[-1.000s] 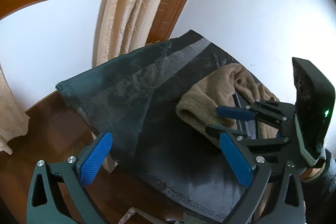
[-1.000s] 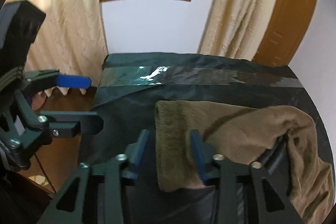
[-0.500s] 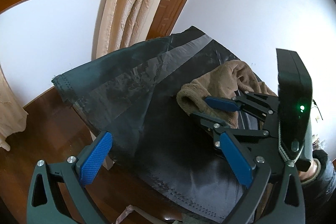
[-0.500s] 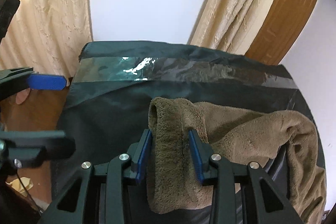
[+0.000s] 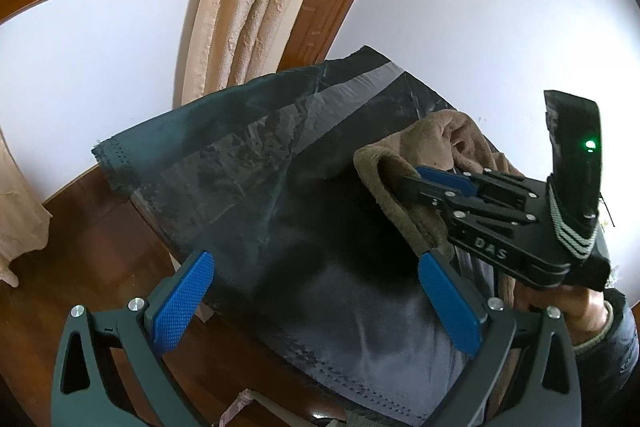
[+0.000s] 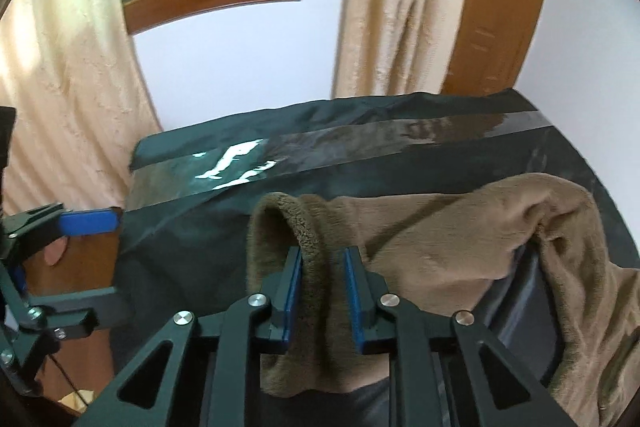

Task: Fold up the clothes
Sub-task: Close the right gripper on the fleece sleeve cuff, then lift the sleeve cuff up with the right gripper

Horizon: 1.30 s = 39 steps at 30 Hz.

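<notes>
A: In the left wrist view, what do we see?
B: Our left tool [image 5: 316, 301] is released, nothing between its blue pads, above the near edge of the table [image 5: 248, 187] with its dark cover. The brown fleece garment [image 5: 444, 131] lies on the right part.
A: And in the right wrist view?
B: Our right tool [image 6: 323, 293] is closing its jaws on a raised fold of the brown fleece garment [image 6: 460, 227]; the pads already pinch it.

Right claw [image 6: 323, 301] closing on brown fleece garment [image 6: 460, 239], fold between pads; dark cloth-covered table [image 6: 192, 247] beneath, apparently.
</notes>
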Tool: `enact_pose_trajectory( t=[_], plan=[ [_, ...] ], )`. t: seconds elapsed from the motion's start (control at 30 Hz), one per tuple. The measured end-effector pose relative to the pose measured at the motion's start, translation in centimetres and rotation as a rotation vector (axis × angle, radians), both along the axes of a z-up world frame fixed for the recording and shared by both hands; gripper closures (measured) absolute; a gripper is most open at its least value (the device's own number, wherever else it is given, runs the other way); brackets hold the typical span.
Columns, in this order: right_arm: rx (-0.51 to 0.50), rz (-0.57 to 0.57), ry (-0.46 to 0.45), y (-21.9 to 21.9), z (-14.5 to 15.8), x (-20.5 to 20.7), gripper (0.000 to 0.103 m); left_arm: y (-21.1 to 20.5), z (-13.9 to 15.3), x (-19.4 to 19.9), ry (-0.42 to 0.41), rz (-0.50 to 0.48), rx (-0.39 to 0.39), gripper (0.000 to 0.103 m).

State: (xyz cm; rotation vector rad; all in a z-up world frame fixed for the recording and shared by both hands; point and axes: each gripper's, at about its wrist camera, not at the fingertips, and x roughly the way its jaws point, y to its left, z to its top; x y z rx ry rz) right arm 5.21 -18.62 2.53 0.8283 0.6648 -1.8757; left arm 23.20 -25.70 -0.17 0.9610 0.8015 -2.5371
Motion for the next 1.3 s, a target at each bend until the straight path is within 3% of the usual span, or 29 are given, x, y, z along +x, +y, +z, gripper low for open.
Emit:
enact_pose_trajectory(
  t=[0.27,0.43,0.47,0.67,0.83,1.0,1.07,1.2,1.23,1.3],
  plan=[
    [0.061,0.032,0.045,-1.6,-1.4,0.9,0.08,-0.2,-0.1,0.0,-0.002,0.005,0.01,0.0],
    [0.025,0.02,-0.023,-1.2,-1.2,-0.4,0.081,-0.1,0.0,-0.1,-0.002,0.003,0.006,0.0],
    [0.015,0.017,-0.023,-0.9,-0.8,-0.5,0.086,-0.1,0.1,-0.2,-0.003,0.003,0.006,0.0],
    [-0.146,-0.061,0.061,2.9,6.3,-2.1,0.088,0.8,0.7,-1.5,0.001,-0.026,-0.003,0.0],
    [-0.317,-0.203,0.139,8.7,14.4,-5.3,0.088,2.4,2.0,-3.2,0.022,-0.079,-0.041,0.0],
    [-0.378,-0.333,0.213,14.3,18.6,-7.4,0.088,3.4,3.3,-4.8,0.048,-0.114,-0.069,0.0],
    [-0.386,-0.332,0.173,15.5,18.4,-7.8,0.088,3.7,3.5,-4.9,0.054,-0.118,-0.069,0.0],
    [-0.425,-0.277,-0.01,16.3,15.5,-8.4,0.085,3.9,3.1,-4.9,0.038,-0.115,-0.061,0.0],
    [-0.424,-0.266,-0.055,15.9,14.3,-8.6,0.081,3.9,3.0,-4.9,0.033,-0.113,-0.06,0.0],
    [-0.415,-0.246,-0.162,14.7,11.5,-9.2,0.062,3.9,2.8,-4.8,0.028,-0.108,-0.057,0.0]
  ],
)
